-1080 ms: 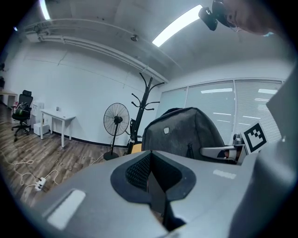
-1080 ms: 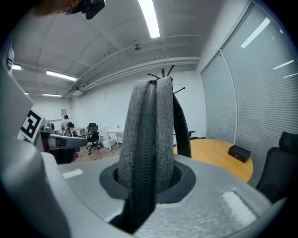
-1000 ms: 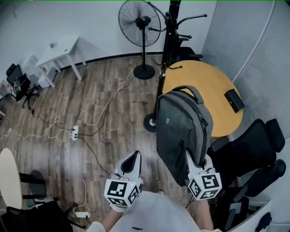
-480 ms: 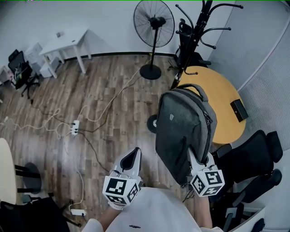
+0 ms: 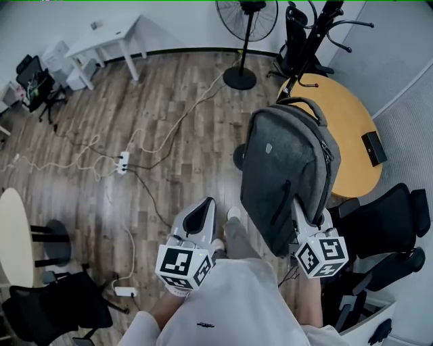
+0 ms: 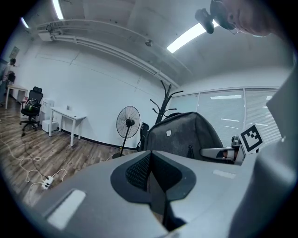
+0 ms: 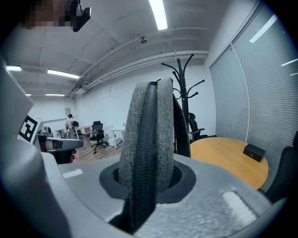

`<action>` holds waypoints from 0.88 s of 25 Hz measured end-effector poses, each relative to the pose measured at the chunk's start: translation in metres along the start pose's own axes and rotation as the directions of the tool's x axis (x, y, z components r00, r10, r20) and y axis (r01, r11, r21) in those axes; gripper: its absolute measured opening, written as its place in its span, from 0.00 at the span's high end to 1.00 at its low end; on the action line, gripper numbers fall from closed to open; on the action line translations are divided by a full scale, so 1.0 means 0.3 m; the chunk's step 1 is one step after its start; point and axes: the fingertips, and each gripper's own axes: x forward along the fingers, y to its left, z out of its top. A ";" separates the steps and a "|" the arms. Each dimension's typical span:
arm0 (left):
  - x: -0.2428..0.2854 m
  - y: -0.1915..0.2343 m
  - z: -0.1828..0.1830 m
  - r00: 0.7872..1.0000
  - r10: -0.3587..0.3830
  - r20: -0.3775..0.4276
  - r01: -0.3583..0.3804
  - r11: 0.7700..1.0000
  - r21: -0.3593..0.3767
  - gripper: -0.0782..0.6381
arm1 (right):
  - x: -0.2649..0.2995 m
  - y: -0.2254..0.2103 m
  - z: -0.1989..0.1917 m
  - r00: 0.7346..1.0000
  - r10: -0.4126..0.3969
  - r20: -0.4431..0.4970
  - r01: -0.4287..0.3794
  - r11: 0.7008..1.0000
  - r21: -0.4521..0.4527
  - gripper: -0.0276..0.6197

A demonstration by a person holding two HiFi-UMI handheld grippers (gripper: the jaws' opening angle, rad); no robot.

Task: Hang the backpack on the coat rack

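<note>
1. Between right gripper jaws: backpack, grasped by its lower zippered edge, held upright off the floor, handle topmost.
2. Alongside, to the left: left gripper, clenched shut on nothing.
3. Well ahead of both grippers, beyond the backpack and apart from it: coat rack.
4. Ahead of right gripper, near the rack: round table; left of the rack, fan.
</note>
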 end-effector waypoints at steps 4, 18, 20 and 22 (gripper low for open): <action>0.008 0.037 0.011 1.000 0.021 0.005 -0.021 1.000 -0.005 0.87 | 0.057 0.017 -0.004 1.000 0.018 -0.012 -0.018 1.000 -0.009 0.82; 0.260 0.230 0.160 0.997 0.069 0.025 -0.070 0.997 0.029 0.87 | 0.405 0.007 0.140 0.995 0.094 0.035 -0.094 0.996 -0.003 0.82; 0.317 0.242 0.193 0.998 0.058 0.030 -0.059 0.997 0.044 0.87 | 0.452 0.004 0.177 0.993 0.104 0.051 -0.104 0.995 -0.013 0.82; 0.374 0.249 0.224 0.998 0.047 0.032 -0.049 0.997 0.057 0.87 | 0.500 -0.008 0.205 0.992 0.112 0.058 -0.111 0.994 -0.018 0.82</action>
